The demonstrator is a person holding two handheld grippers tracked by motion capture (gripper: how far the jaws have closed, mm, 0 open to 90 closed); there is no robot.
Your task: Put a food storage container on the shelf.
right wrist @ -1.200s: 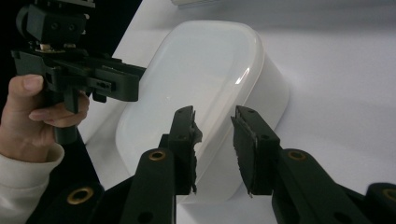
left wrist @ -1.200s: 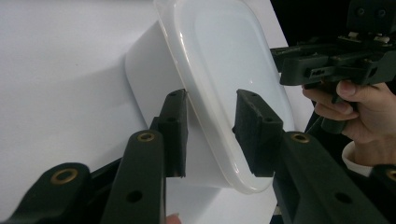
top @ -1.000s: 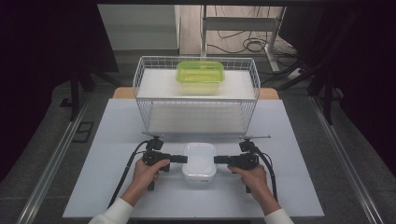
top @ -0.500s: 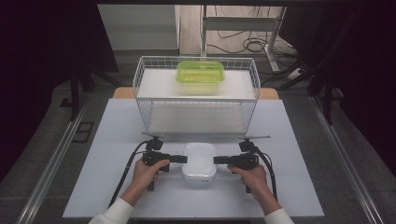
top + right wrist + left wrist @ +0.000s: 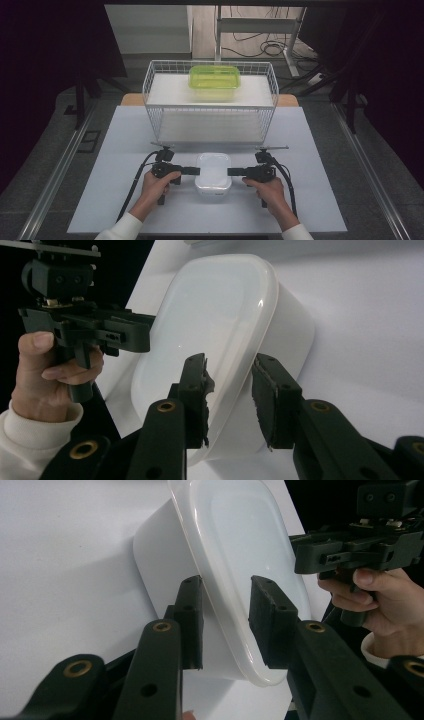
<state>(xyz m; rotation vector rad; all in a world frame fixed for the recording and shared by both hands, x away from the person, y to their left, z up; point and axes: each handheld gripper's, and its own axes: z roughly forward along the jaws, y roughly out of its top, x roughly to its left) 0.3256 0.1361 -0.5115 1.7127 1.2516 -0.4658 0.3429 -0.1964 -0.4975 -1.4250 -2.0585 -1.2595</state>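
Wire basket (image 5: 210, 107) behind white container (image 5: 213, 173)

The white container (image 5: 213, 172) looks like smooth plastic: its lid is glossy and catches soft highlights, while the side walls are duller. Under it, the worktop (image 5: 115, 150) has a matt, pale, even surface. Behind the white container, the basket (image 5: 150, 87) is thin white-coated wire, and the green box (image 5: 214, 77) in it is translucent, shiny plastic. Each gripper is matt black plastic with brass-coloured rivets; the right gripper (image 5: 230, 390) has rough, frayed pads (image 5: 202, 385).
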